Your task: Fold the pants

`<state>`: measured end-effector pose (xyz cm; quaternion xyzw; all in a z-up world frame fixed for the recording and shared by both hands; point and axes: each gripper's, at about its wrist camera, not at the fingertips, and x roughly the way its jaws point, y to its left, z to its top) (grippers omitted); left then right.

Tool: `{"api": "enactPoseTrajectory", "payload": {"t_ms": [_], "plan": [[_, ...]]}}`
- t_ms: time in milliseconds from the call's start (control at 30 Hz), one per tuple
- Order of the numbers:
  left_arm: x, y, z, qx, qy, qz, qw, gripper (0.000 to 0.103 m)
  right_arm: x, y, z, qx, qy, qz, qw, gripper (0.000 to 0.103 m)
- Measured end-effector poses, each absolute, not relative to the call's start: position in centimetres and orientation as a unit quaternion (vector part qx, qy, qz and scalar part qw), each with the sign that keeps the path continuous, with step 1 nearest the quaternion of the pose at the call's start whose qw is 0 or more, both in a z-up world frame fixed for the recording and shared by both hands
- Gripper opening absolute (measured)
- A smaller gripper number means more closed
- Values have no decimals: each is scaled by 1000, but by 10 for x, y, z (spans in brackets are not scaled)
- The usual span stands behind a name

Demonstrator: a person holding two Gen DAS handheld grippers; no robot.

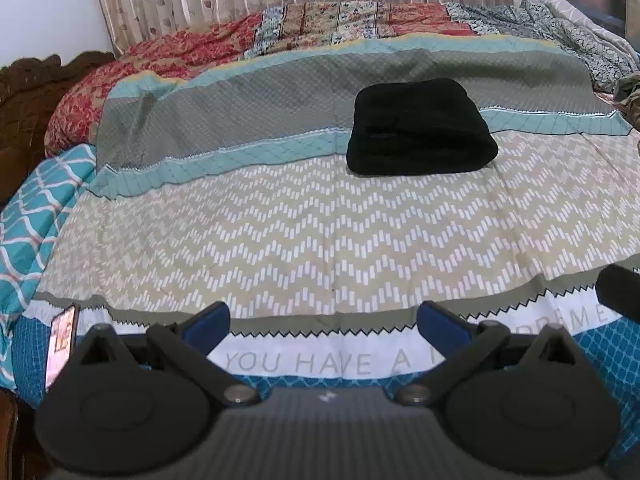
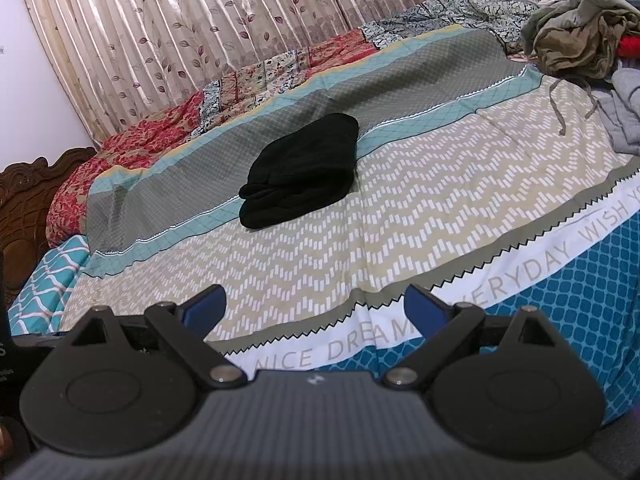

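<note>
While both sets of jaws stand spread wide with nothing between them, the left gripper (image 1: 324, 320) hangs over the near edge of the bed, its blue fingertips (image 1: 210, 318) above the white band of the bedsheet (image 1: 280, 240) printed with grey letters. The right gripper (image 2: 316, 306) is held the same way over that same band, its blue fingertips (image 2: 424, 308) either side of the words on it, and both are well apart from the pants.

In the left wrist view a dark rounded part, likely of the other gripper, pokes in at the right edge, and a phone (image 1: 62, 344) with a lit screen sits at the near left corner of the bed.

The black pants (image 1: 420, 128) lie folded into a compact, thick bundle in the middle of the bed, across the line where the beige zigzag field meets the teal and grey bands. From the right wrist view the pants (image 2: 302, 170) show stacked layers along their near left end.

Beyond them a red and patchwork quilt (image 2: 168, 128) runs along the far side below a leaf-patterned curtain (image 2: 180, 40). A carved wooden headboard (image 2: 24, 200) stands at the left. At the far right a heap of olive and grey clothes (image 2: 580, 32) rests on the bed.
</note>
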<state>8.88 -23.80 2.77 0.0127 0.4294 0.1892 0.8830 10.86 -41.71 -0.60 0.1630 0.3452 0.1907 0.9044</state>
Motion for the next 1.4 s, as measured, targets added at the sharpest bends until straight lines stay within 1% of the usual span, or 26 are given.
{"api": "enactPoseTrajectory", "payload": {"t_ms": [267, 567, 833, 1167, 1400], "plan": [[91, -236, 21, 2, 452, 190, 872, 103, 109, -417, -7, 164, 347, 190, 904, 97], [90, -233, 20, 2, 452, 205, 868, 103, 110, -417, -11, 167, 354, 189, 900, 97], [89, -232, 22, 11, 444, 215, 870, 103, 110, -417, -11, 167, 354, 191, 900, 97], [85, -238, 29, 63, 406, 237, 881, 103, 110, -417, -11, 167, 354, 191, 900, 97], [85, -239, 28, 70, 405, 233, 882, 103, 110, -419, -11, 168, 354, 192, 900, 97]]}}
